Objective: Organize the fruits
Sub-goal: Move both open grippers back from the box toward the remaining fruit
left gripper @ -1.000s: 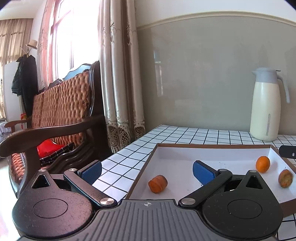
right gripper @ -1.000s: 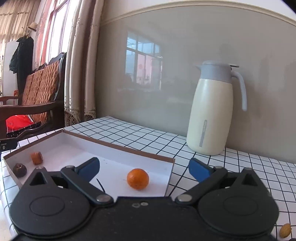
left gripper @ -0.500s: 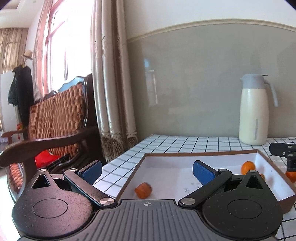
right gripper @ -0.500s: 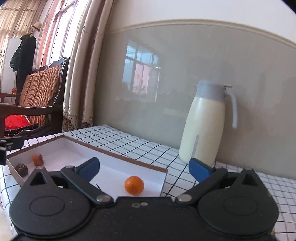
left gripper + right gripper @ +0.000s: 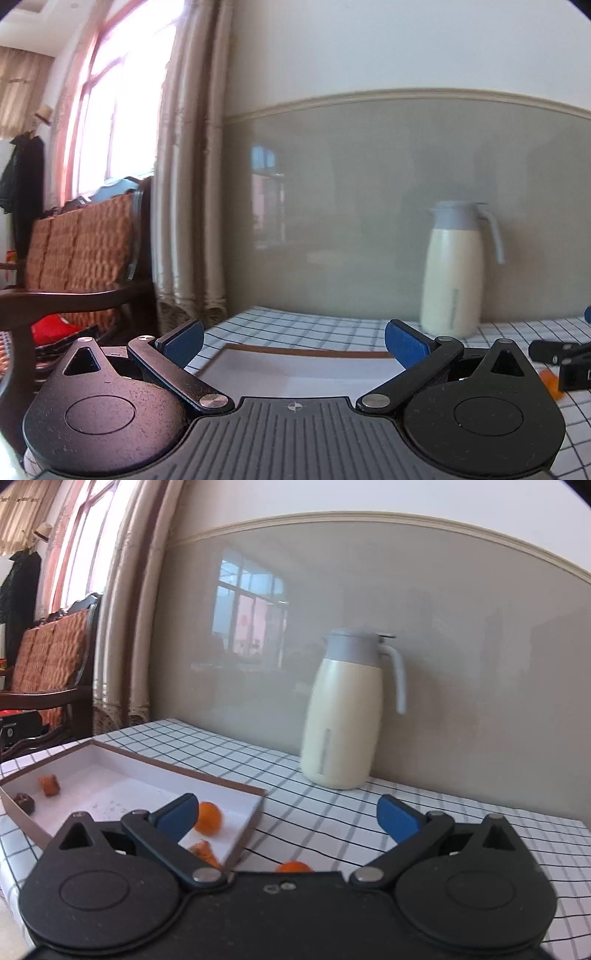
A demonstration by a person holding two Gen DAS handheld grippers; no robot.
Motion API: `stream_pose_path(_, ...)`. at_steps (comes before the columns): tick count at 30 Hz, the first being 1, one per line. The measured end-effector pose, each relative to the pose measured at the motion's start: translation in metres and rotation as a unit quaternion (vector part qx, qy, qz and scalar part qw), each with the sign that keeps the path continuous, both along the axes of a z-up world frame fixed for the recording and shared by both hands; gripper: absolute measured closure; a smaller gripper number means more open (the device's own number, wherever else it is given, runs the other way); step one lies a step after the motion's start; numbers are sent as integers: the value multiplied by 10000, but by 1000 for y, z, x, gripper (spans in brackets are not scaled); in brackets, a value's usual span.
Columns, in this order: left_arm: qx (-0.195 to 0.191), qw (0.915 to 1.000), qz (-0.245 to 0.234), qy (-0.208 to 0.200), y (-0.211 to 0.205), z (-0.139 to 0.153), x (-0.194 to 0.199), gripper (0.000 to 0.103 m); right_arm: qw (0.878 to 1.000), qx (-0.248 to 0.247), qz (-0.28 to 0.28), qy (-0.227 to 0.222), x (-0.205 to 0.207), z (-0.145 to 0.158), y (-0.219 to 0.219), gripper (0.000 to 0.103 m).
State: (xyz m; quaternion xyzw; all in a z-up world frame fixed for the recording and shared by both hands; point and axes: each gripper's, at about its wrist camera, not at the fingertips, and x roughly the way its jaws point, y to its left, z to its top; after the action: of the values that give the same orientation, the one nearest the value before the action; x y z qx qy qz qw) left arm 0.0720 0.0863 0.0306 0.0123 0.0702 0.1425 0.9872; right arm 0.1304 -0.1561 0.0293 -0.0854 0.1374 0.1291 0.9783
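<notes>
Right wrist view: going left to right, the shallow box [image 5: 184,771] lies ahead-left of the right gripper [image 5: 286,818], whose jaws stand wide open and empty. Inside the box, far left of the jaws, sit a dark brown fruit [image 5: 24,800] and a small orange chunk [image 5: 48,785]. An orange [image 5: 209,818] rests just behind the left blue pad, with an orange piece [image 5: 202,851] below it, near the box's right wall. Another orange fruit [image 5: 293,867] lies on the checked table [image 5: 461,834] between the jaws, outside the box, so sorting looks mostly done with at least this one left. A cream jug [image 5: 345,716] stands beyond. The left gripper [image 5: 293,343] also hangs open and empty.
</notes>
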Motion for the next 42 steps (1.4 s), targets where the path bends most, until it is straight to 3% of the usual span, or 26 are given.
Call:
stream_pose_path(4, -4, 9993, -300, 223, -18, -2, 5, 0, 9997, 55, -251, 43, -5, 0, -22, 6)
stream_pose_path(10, -101, 9977, -655, 161, -43, -2, 4, 0, 9993, 134, -347, -2, -14, 4, -49, 6)
stream_pose_path(21, 304, 9888, -1438, 261, -110, -9, 8, 0, 9986, -23, -531, 78, -31, 1, -82, 8)
stream_pose_path(30, 234, 9836, -1738, 426, -143, -15, 20, 0, 9963, -223, -782, 277, -45, -13, -110, 17)
stream_pose_path(42, 400, 9749, -2064, 727, -185, -29, 31, 1, 9930, -24, -1052, 542, -27, -26, -140, 30)
